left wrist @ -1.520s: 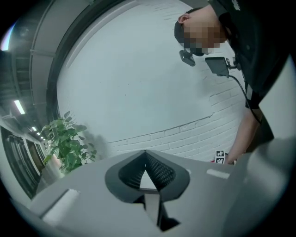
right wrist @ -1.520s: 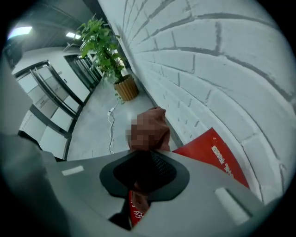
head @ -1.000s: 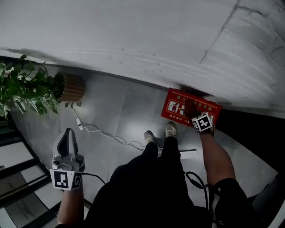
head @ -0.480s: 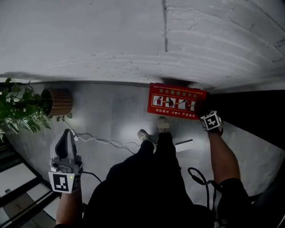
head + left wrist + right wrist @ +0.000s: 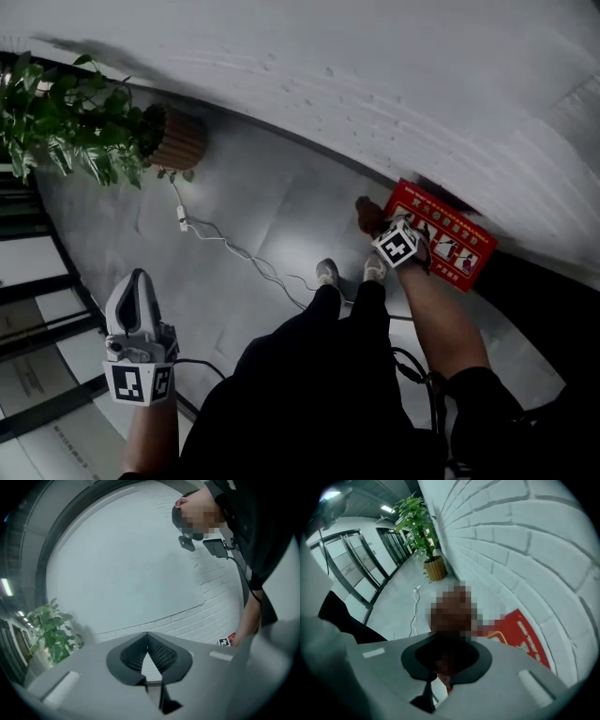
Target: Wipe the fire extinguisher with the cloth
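1. Head view, nearest: the left tool [image 5: 141, 281], jaws closed on nothing, is held well apart from the red extinguisher box [image 5: 450, 248], off to its left.
2. The right tool [image 5: 382, 231], clamped on a reddish-brown cloth [image 5: 367, 214], hangs at the box's left end and is judged the nearer hand.
3. The box lies lengthwise along the foot of the brick wall [image 5: 394, 75]; its contents cannot be seen.
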A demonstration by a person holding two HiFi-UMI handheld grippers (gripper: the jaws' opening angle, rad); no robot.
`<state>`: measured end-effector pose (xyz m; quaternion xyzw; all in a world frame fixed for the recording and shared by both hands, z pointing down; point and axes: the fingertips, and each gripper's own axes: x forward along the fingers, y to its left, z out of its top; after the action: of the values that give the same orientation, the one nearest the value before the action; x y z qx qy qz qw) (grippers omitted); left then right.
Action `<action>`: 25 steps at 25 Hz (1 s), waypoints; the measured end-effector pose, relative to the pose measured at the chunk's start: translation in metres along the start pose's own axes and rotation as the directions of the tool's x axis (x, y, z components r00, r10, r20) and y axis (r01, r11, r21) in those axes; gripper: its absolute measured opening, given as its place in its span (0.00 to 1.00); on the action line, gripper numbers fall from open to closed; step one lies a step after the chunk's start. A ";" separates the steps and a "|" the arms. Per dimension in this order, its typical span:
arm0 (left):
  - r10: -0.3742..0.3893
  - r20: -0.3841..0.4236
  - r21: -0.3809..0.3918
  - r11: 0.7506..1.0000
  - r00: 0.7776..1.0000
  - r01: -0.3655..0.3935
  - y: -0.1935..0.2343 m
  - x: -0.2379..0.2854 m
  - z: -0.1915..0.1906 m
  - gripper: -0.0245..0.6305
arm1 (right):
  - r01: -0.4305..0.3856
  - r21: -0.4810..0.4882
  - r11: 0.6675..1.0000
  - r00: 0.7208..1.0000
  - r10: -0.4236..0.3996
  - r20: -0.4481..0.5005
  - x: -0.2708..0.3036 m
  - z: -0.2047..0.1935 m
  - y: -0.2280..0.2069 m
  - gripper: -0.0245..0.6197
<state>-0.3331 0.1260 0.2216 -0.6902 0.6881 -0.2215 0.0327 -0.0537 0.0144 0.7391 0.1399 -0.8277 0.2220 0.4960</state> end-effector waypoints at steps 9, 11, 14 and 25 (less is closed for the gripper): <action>0.122 -0.087 -0.028 0.992 0.989 -0.124 0.018 -0.047 -0.032 0.04 | 0.000 -0.036 0.999 0.997 -0.003 -0.083 0.024 -0.022 0.010 0.10; 0.077 -0.058 -0.038 0.996 0.995 -0.079 0.008 -0.031 -0.028 0.04 | 0.015 0.026 1.000 0.997 -0.013 -0.082 0.010 -0.042 0.001 0.10; -0.013 -0.004 -0.037 0.999 1.000 0.013 -0.010 0.000 -0.017 0.04 | 0.073 0.117 0.990 0.993 -0.061 -0.103 -0.021 -0.087 -0.018 0.10; -0.341 0.109 0.013 0.940 0.934 0.341 -0.094 0.101 0.023 0.04 | 0.241 0.610 0.755 0.960 -0.095 -0.263 -0.129 -0.295 -0.038 0.10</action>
<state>-0.2420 0.0276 0.2598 -0.8102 0.5559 -0.1834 0.0294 0.2475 0.1328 0.7549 0.3487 -0.6285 0.4570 0.5240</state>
